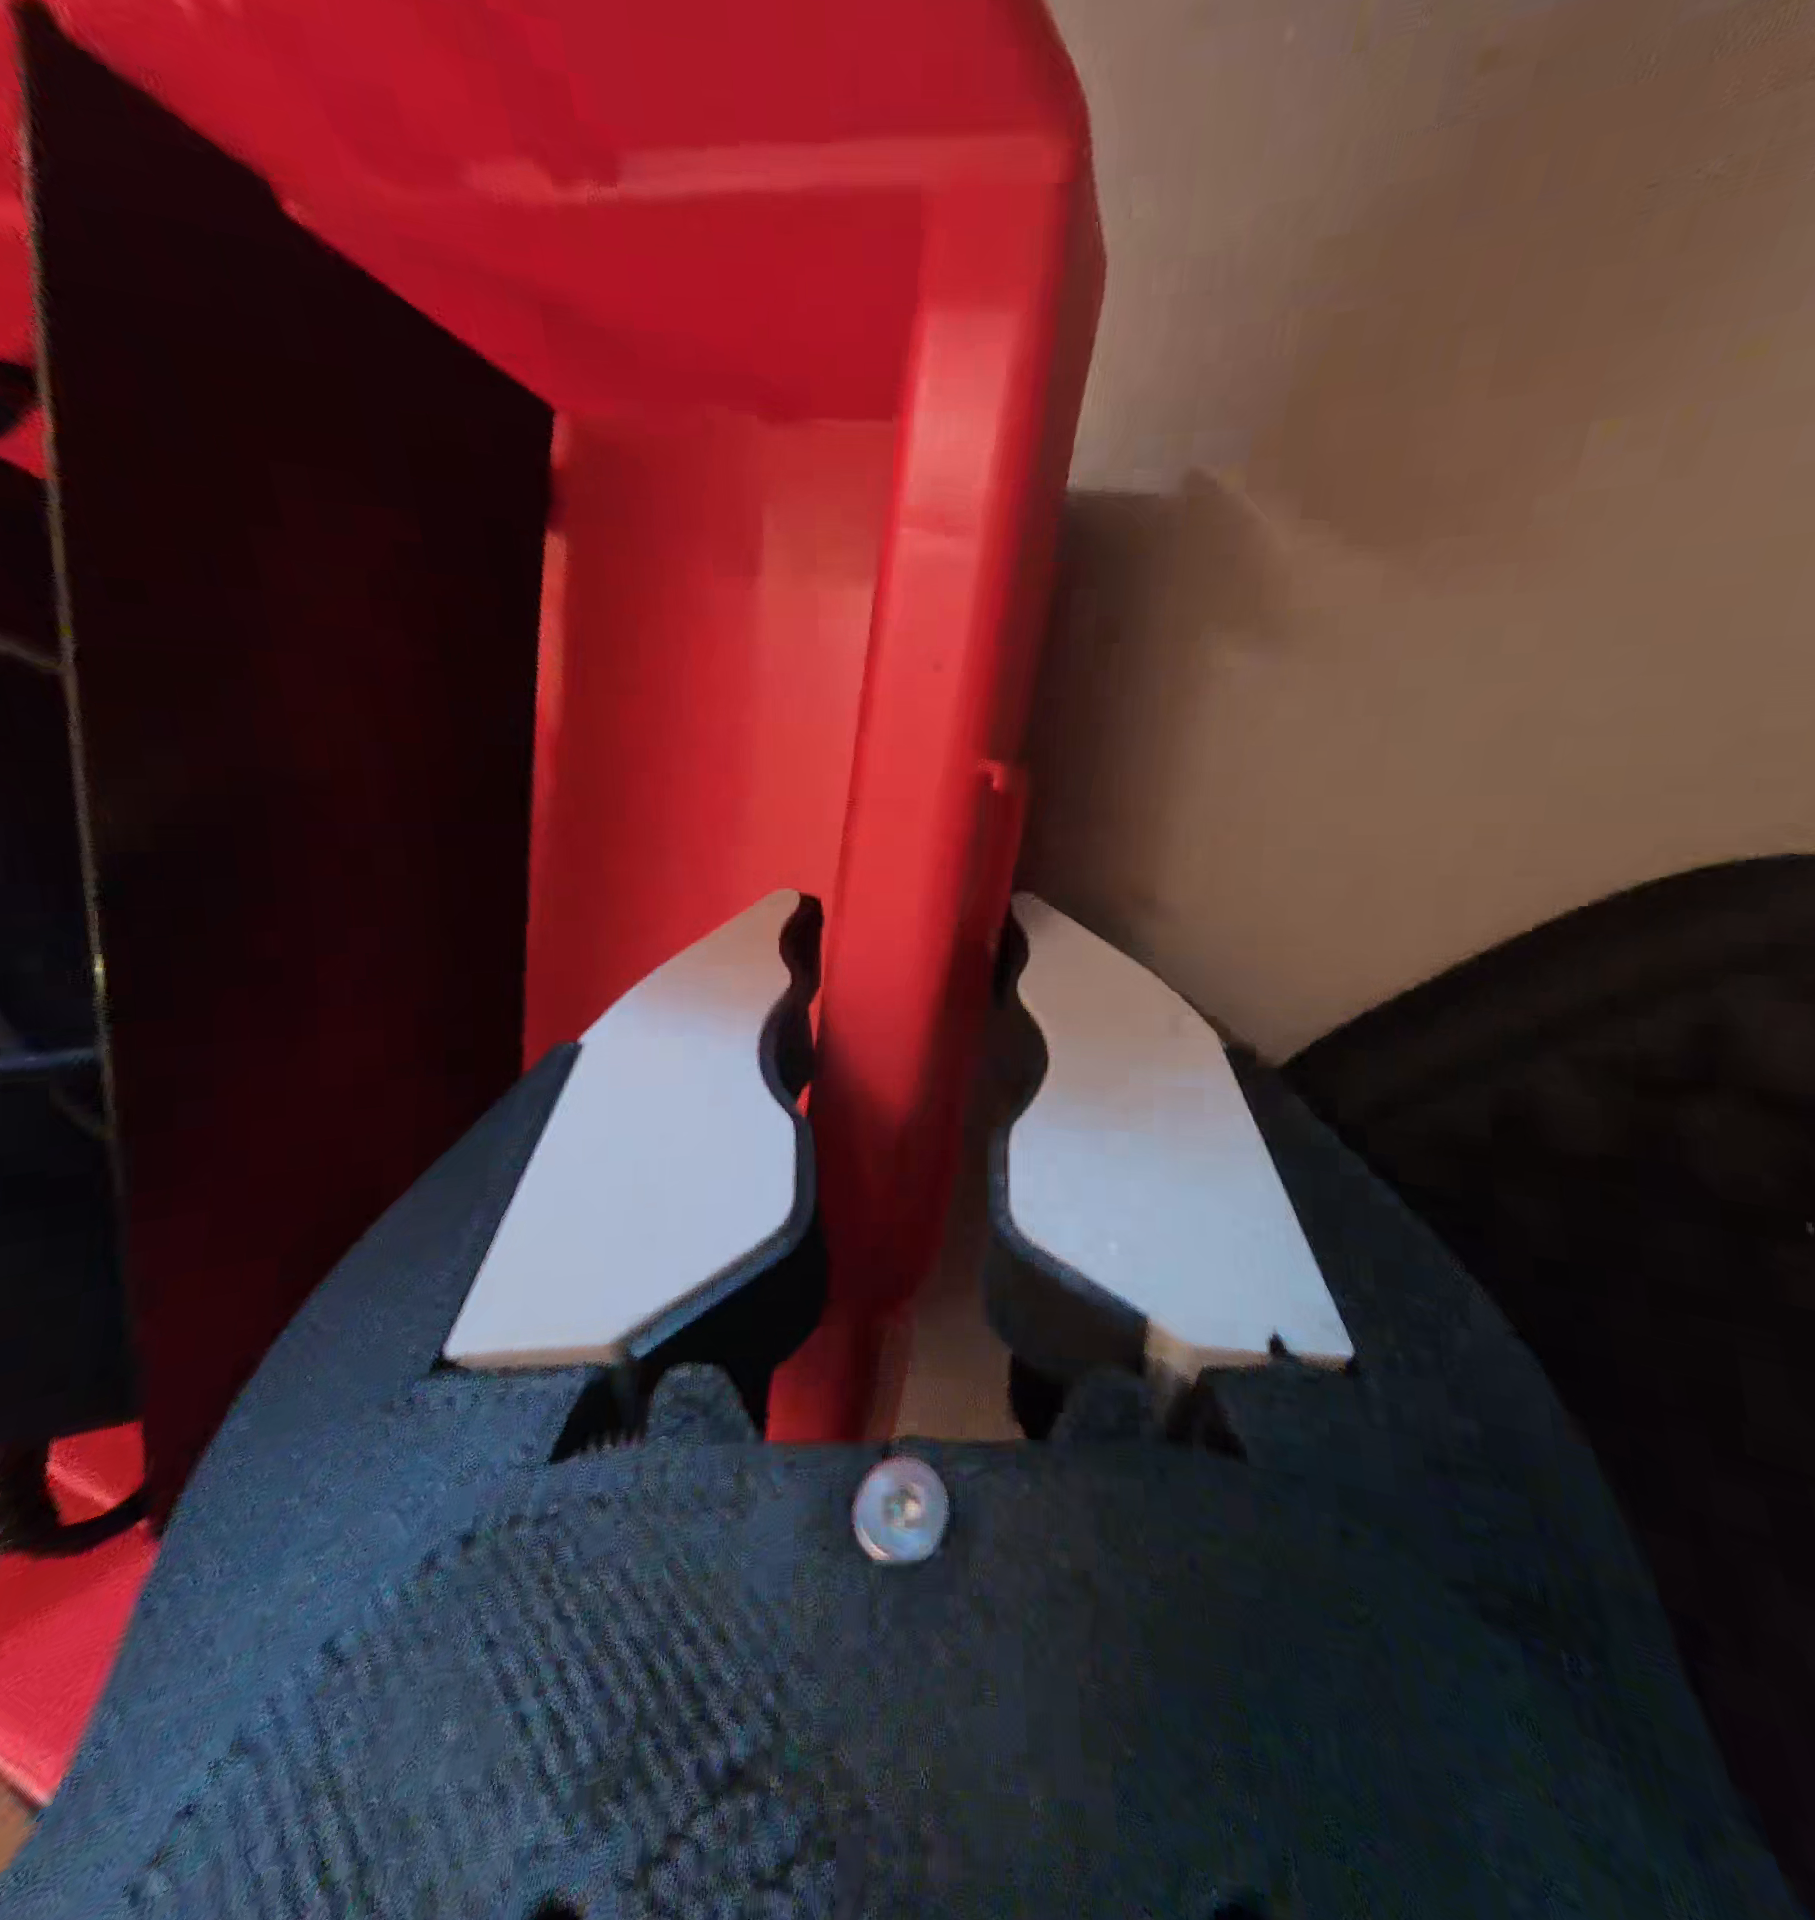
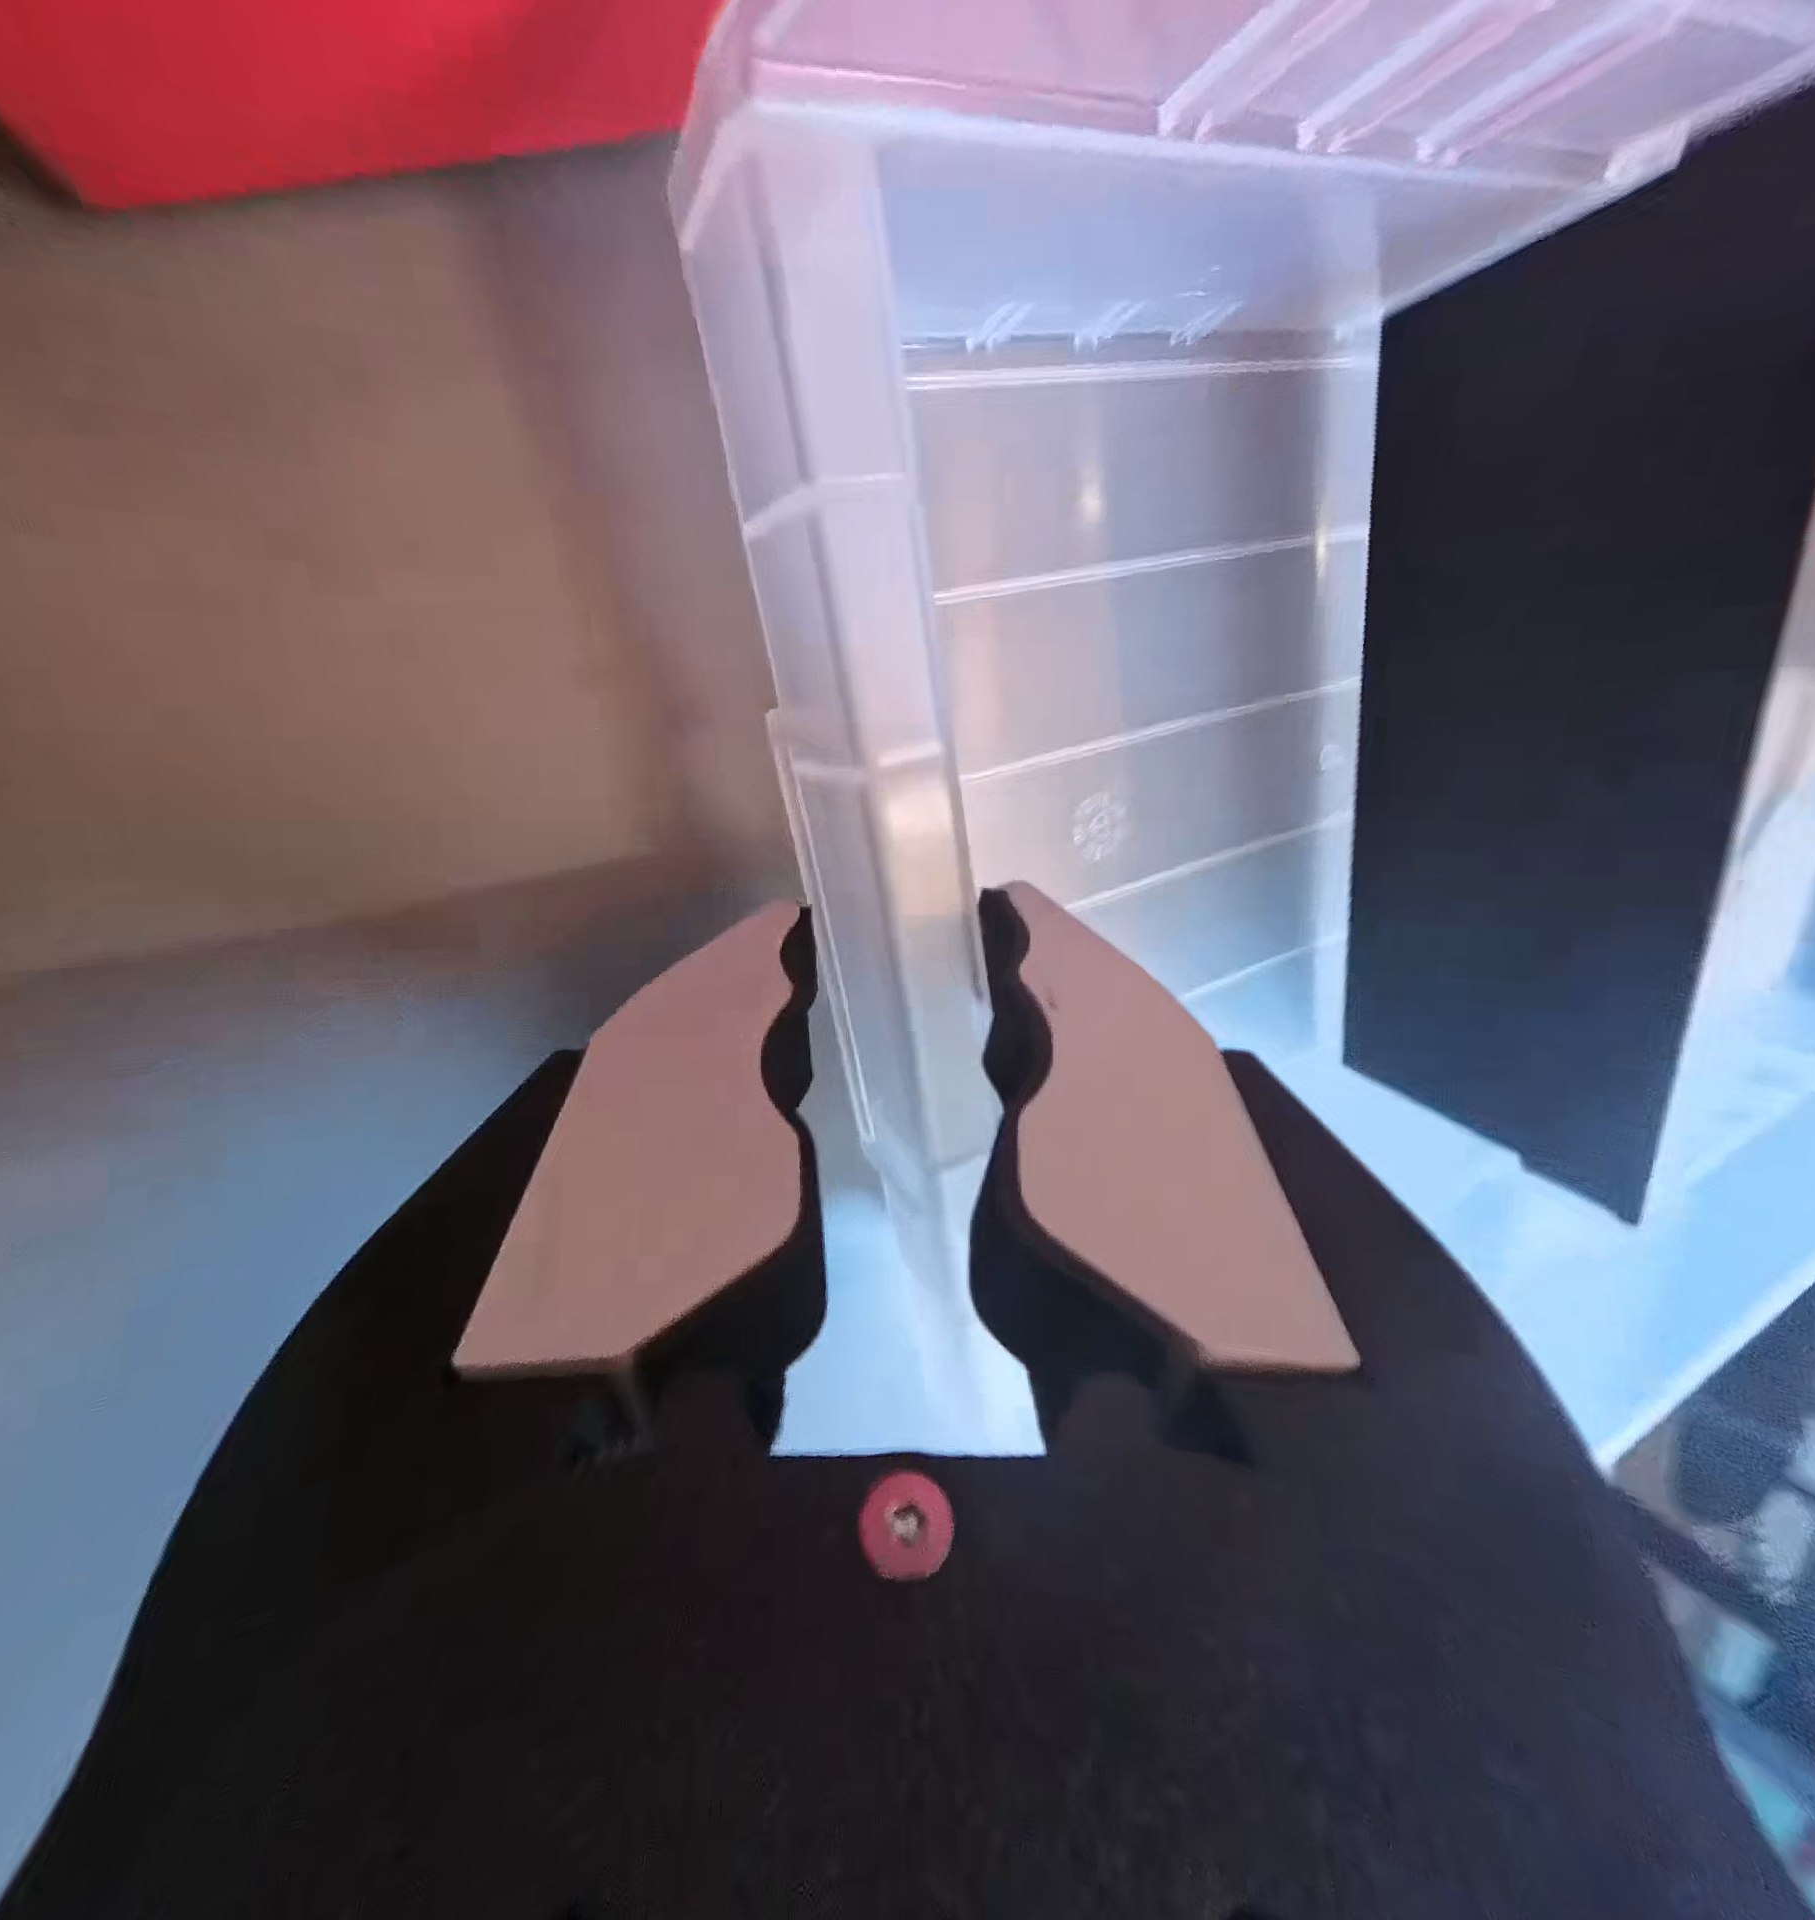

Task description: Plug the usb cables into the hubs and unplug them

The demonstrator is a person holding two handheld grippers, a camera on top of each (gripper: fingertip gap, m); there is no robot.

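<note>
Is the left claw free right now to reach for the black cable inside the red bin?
Probably not. The left claw is closed around the red bin wall, so it must let go first. The black cable lies beyond a black divider.

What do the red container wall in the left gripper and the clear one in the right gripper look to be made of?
Red container wall: likely moulded plastic, opaque and glossy, with soft highlights and rounded edges. Clear container wall: probably translucent plastic, slightly frosted, with moulded ribs and background showing through. Left gripper and right gripper each straddle a wall; contact is unclear.
</note>
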